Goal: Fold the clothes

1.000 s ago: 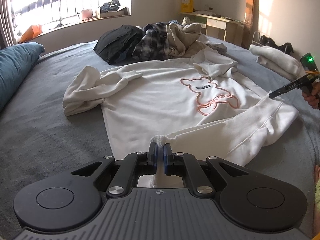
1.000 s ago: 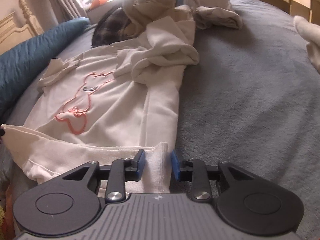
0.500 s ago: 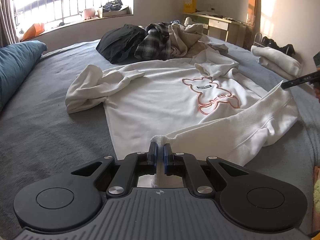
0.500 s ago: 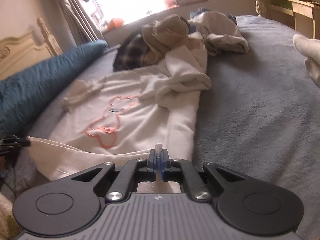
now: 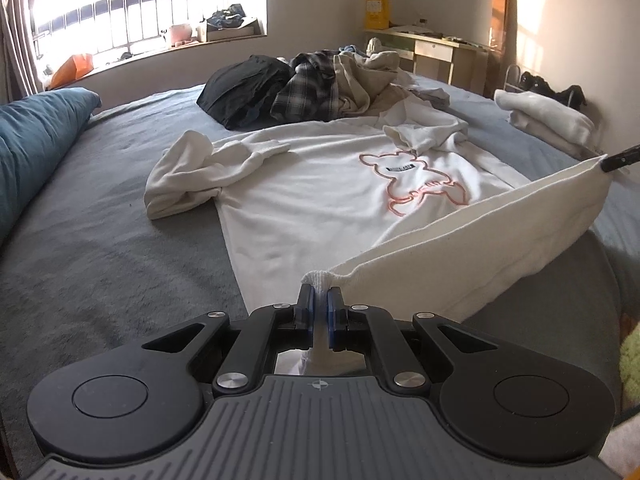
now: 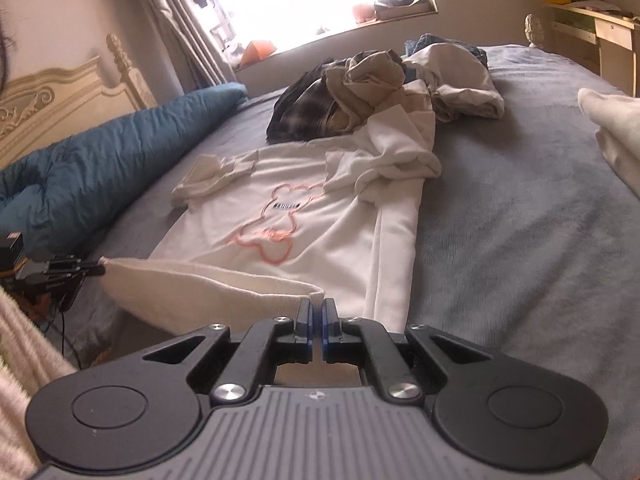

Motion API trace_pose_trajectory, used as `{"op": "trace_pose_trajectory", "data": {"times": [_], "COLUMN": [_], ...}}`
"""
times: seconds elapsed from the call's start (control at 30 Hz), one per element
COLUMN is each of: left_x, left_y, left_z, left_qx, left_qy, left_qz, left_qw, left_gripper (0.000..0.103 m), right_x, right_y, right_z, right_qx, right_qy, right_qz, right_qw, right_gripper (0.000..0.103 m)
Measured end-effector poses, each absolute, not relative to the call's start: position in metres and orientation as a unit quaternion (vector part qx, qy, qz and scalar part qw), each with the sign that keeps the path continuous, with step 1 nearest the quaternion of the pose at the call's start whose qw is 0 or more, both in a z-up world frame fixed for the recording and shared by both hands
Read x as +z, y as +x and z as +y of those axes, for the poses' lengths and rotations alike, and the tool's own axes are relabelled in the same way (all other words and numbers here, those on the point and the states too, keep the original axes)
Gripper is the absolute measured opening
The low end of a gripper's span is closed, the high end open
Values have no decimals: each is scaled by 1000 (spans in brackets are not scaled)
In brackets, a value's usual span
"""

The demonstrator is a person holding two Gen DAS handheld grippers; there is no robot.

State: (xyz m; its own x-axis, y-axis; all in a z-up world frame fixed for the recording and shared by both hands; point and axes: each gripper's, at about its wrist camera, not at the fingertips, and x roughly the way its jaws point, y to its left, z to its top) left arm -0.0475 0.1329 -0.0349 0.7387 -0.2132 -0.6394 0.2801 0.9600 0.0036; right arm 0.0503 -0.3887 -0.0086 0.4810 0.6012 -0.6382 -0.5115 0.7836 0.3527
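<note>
A white sweatshirt (image 5: 320, 188) with a pink bear outline lies face up on the grey bed (image 5: 100, 248). My left gripper (image 5: 318, 298) is shut on one corner of its bottom hem. The right gripper (image 6: 318, 308) is shut on the other hem corner; its tip shows in the left wrist view as the right gripper (image 5: 620, 159). Between the two, the hem band (image 5: 500, 232) hangs lifted and stretched above the bed. In the right wrist view the sweatshirt (image 6: 320, 220) stretches away, and the left gripper (image 6: 96, 270) holds the hem at the far left.
A heap of dark, plaid and beige clothes (image 5: 312, 84) sits beyond the sweatshirt. A blue pillow (image 5: 32, 148) lies at the left; folded white cloth (image 5: 552, 120) rests at the bed's right edge. A desk (image 5: 436, 52) and window (image 5: 140, 12) stand behind.
The right gripper shut on the hem corner and rose, pulling the hem up and taut. My left gripper kept its grip and shifted a little.
</note>
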Motion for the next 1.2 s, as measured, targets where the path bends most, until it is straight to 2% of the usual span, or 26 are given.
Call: {"op": "trace_pose_trajectory", "data": {"times": [0.2, 0.43, 0.57, 0.7, 0.73, 0.8, 0.83, 0.87, 1.0, 1.2], "left_x": [-37, -61, -72, -68, -67, -65, -65, -65, -64, -57], "left_y": [-68, -87, -91, -94, -90, -82, -78, -75, -61, -35], "left_z": [132, 134, 143, 162, 168, 180, 186, 191, 180, 112], "left_qx": [-137, -152, -165, -154, -144, -129, -123, -118, -118, -241], "left_qy": [63, 72, 44, -7, -33, -89, -119, -149, -158, -82], "left_qz": [342, 392, 444, 464, 465, 466, 466, 466, 456, 431], "left_qw": [928, 904, 879, 873, 873, 871, 868, 864, 868, 866], "left_gripper": [4, 5, 9, 12, 15, 19, 20, 22, 22, 22], "right_x": [-18, -66, -89, -89, -87, -83, -83, -82, -77, -69], "right_y": [16, -17, -28, -29, -26, -20, -17, -15, -3, 31], "right_z": [-391, -392, -403, -425, -429, -437, -439, -440, -432, -413], "right_qx": [325, 299, 264, 221, 212, 196, 191, 189, 186, 161], "right_qy": [38, -7, -2, 47, 70, 116, 136, 154, 156, 114], "right_qz": [429, 519, 562, 566, 562, 551, 547, 543, 518, 497], "right_qw": [842, 801, 784, 793, 796, 803, 803, 804, 820, 845], "right_gripper": [4, 6, 6, 9, 11, 26, 42, 49, 49, 47]}}
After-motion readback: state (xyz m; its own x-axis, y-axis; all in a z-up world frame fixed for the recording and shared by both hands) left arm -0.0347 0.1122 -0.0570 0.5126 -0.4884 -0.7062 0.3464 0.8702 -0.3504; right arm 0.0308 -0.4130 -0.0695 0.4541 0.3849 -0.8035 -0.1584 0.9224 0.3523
